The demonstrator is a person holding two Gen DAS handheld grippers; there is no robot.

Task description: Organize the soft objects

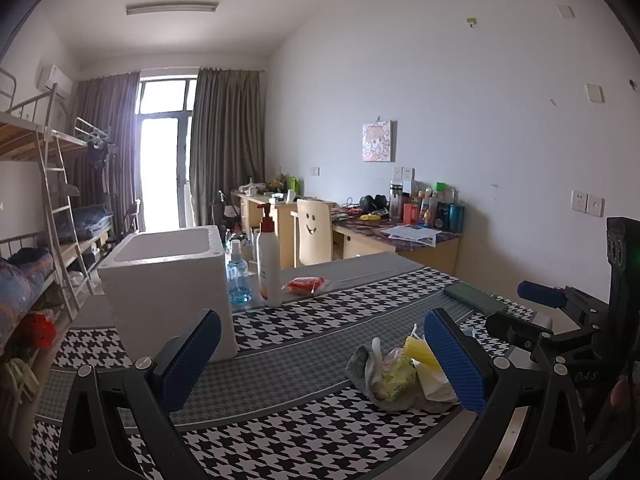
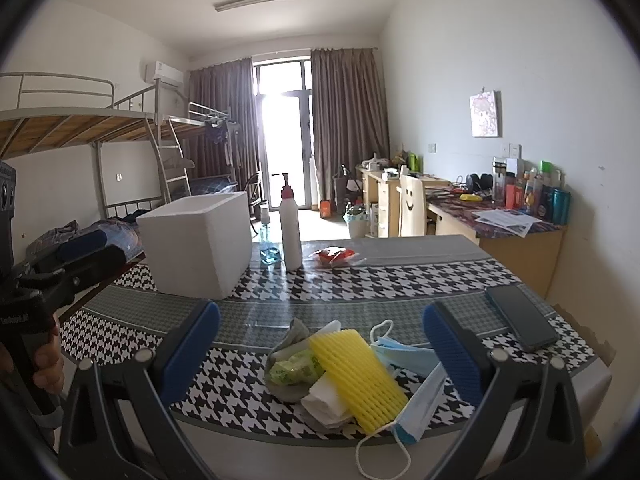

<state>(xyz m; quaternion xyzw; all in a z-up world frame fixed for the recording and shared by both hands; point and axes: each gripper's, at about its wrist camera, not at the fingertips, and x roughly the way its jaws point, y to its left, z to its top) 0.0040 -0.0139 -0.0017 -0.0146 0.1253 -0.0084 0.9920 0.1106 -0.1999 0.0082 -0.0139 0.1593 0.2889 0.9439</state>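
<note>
Blue-padded fingers (image 2: 192,352) of the right gripper (image 2: 320,356) are being held spread wide, nothing pinched, over the near edge of the table (image 2: 400,276). Between them a pile of soft objects is lying: a yellow foam net (image 2: 356,376), a blue face mask (image 2: 416,384), white tissue (image 2: 324,400), a green packet (image 2: 294,368) and a grey cloth (image 2: 286,350). The left gripper (image 1: 320,360) is likewise being held spread and empty, the pile showing just inside its right finger. A white foam box (image 2: 200,240) is standing open toward the far left corner, beside a pump bottle (image 2: 291,228). A dark phone (image 2: 520,320) is lying near the right edge.
</note>
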